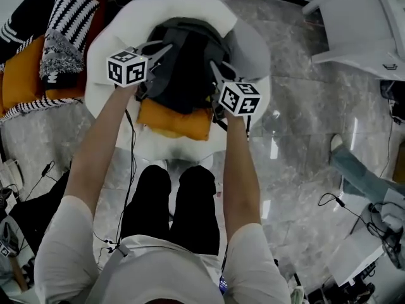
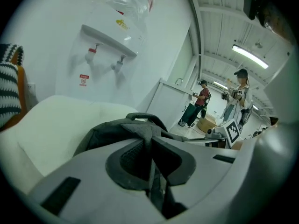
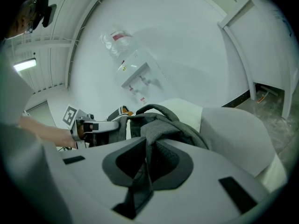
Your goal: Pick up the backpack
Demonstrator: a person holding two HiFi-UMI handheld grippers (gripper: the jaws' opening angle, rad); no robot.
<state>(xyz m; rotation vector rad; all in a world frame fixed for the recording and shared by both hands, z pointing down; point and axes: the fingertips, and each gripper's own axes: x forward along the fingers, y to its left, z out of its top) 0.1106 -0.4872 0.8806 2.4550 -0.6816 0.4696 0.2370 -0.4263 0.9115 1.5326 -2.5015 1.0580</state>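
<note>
Closest to me, my left gripper (image 2: 150, 157) is clamped on a fold of the backpack's grey fabric, which runs down between the pads at lower centre of the left gripper view. My right gripper (image 3: 148, 160) is closed the same way on a fold or strap at the bag's other side. Neither set of tongs is empty.

In the head view the backpack (image 1: 186, 68) sits at upper centre between my two grippers. Its lower edge lies over an orange cushion (image 1: 177, 122), and both are on the white chair (image 1: 190, 5).

I judge the lift is the step in hand. Both grips are on loose cloth, not the top handle (image 2: 140, 117), so the bag will sag between them. I want to raise both hands level and together, so neither fold carries all the weight and slips out. I should also lift straight up until the bag clears the cushion, or the cushion may be dragged off the seat.

Further off, a striped blanket (image 1: 69, 24) lies at upper left of the head view, well clear. Against the wall behind the chair stands a water dispenser (image 2: 110, 45), so I should not swing the bag that way.
</note>
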